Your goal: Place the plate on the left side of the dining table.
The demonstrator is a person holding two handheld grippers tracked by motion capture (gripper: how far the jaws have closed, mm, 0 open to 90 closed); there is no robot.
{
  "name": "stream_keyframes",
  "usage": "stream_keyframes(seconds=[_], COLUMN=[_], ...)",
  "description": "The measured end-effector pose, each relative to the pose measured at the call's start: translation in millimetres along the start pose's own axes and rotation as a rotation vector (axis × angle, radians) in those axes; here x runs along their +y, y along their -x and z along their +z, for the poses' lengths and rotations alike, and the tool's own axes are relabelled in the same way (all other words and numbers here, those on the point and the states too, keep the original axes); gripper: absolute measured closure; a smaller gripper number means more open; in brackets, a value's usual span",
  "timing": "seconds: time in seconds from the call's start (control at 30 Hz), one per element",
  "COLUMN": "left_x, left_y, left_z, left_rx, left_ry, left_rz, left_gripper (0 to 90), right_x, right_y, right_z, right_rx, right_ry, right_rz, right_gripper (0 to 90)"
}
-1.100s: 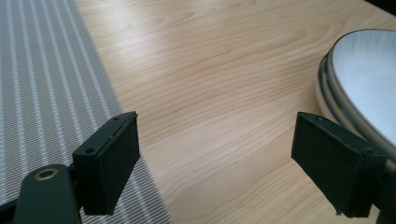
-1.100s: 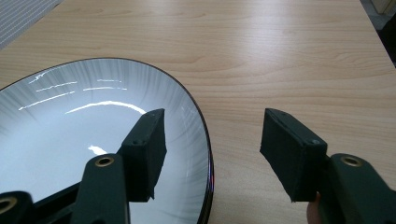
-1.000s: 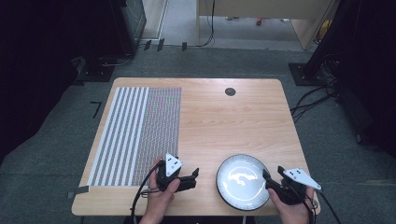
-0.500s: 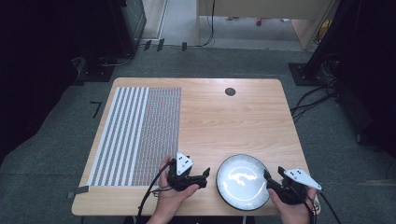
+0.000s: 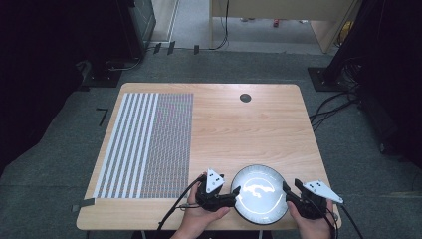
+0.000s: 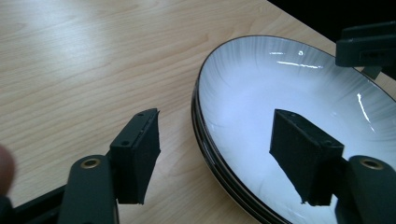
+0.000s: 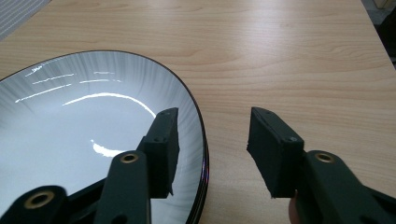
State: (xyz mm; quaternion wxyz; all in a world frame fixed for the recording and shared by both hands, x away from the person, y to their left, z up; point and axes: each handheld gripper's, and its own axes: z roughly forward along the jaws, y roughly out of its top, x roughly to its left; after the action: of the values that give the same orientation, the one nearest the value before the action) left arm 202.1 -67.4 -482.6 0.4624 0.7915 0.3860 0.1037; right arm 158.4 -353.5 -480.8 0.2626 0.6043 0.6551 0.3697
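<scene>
From the high view, a white plate [image 5: 260,193] with a dark rim sits at the near edge of the wooden bench [image 5: 234,129], toward its right corner. The left hand-held gripper [image 5: 234,195] is at the plate's left rim and the right hand-held gripper [image 5: 288,191] at its right rim, so the plate lies between the two. A striped mat [image 5: 147,144] covers the left part of the bench, well apart from the plate, and a small dark round disc [image 5: 245,97] sits near the far edge. The plate holds nothing.

In the left gripper view, the left hand-held gripper [image 6: 219,154] straddles the plate's [image 6: 289,93] near rim: one jaw stands over the bare wood, the other over the plate's inner surface. Its jaws have just been closing, with the rim between them, yet a gap shows on both sides and the pads do not press on it. Beneath the rim a second dark edge shows, as if there is another plate underneath; I cannot tell for sure. A part of the other gripper shows at the top right corner.

In the right gripper view, the right hand-held gripper [image 7: 212,149] likewise straddles the plate's [image 7: 84,135] edge, one jaw above the white inside, the other over the bench. Its jaws have just been closing too, and they stand apart with the rim between them, not clamped.

No writing can be read anywhere.
</scene>
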Motion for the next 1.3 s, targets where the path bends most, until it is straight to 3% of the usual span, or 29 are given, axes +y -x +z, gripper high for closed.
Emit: stream_keyframes(seconds=[0.23,0.5,0.93,1.17,1.23,1.3], left_x=[-2.9,-8.3,-10.2,-10.2,-10.1,-10.1], left_y=[2.3,0.7,-0.2,-2.7,-2.9,-2.9], left_z=[2.8,5.4,7.3,6.9,7.0,6.9], left_rx=[-0.023,-0.024,-0.030,-0.045,-0.047,-0.047], left_ry=[-0.028,-0.055,-0.052,-0.050,-0.049,-0.049], left_rz=[-0.025,-0.018,-0.018,-0.026,-0.029,-0.029], left_gripper=[52.2,57.5,67.1,68.3,68.4,68.4], right_x=[-1.4,-3.8,-5.9,-6.5,-6.2,-6.2], right_y=[0.6,0.7,5.1,7.9,12.2,13.2], right_z=[-1.7,-0.3,3.3,3.5,2.8,2.7], right_rx=[0.010,0.018,0.074,0.100,0.124,0.129], right_ry=[-0.004,-0.021,-0.039,-0.047,-0.041,-0.042], right_rz=[0.003,0.010,0.019,0.076,0.128,0.137], right_gripper=[61.8,74.2,79.8,83.1,84.1,84.2])
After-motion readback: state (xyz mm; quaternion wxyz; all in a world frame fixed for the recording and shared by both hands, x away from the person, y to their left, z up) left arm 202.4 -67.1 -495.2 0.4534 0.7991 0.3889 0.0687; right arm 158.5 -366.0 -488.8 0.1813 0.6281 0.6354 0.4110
